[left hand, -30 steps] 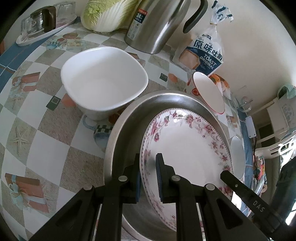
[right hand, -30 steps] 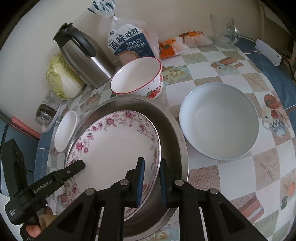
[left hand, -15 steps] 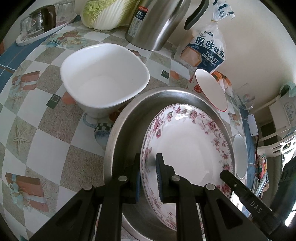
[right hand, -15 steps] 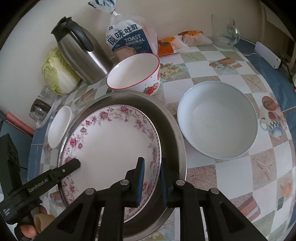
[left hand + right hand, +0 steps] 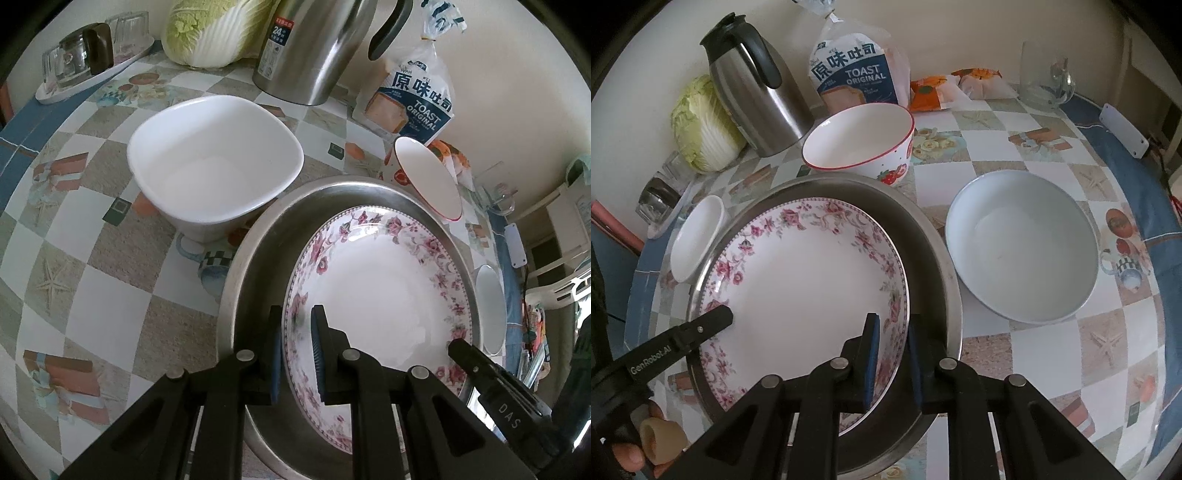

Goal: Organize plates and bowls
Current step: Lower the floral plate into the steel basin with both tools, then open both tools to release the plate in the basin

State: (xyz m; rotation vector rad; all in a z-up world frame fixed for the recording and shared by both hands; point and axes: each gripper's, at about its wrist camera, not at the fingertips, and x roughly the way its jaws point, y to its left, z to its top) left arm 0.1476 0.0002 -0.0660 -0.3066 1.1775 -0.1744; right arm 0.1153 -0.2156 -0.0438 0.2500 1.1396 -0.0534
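Note:
A floral-rimmed plate (image 5: 380, 291) (image 5: 805, 280) sits inside a large steel pan (image 5: 251, 266) (image 5: 931, 251). My left gripper (image 5: 295, 332) is shut on the plate's left rim. My right gripper (image 5: 892, 339) is shut on the plate's right rim. A white squarish bowl (image 5: 214, 170) (image 5: 694, 240) stands left of the pan. A red-rimmed strawberry bowl (image 5: 428, 177) (image 5: 860, 144) stands behind the pan. A pale round bowl (image 5: 1023, 247) (image 5: 489, 306) stands right of the pan.
A steel kettle (image 5: 314, 48) (image 5: 753, 85), a cabbage (image 5: 214, 29) (image 5: 698, 125) and a toast bag (image 5: 413, 99) (image 5: 857, 74) line the wall. Glasses on a tray (image 5: 85, 59) stand far left. A glass mug (image 5: 1045, 81) and a white remote (image 5: 1123, 133) lie far right.
Both grippers stay clamped on the plate's rim. The plate has come down a little and sits lower in the pan.

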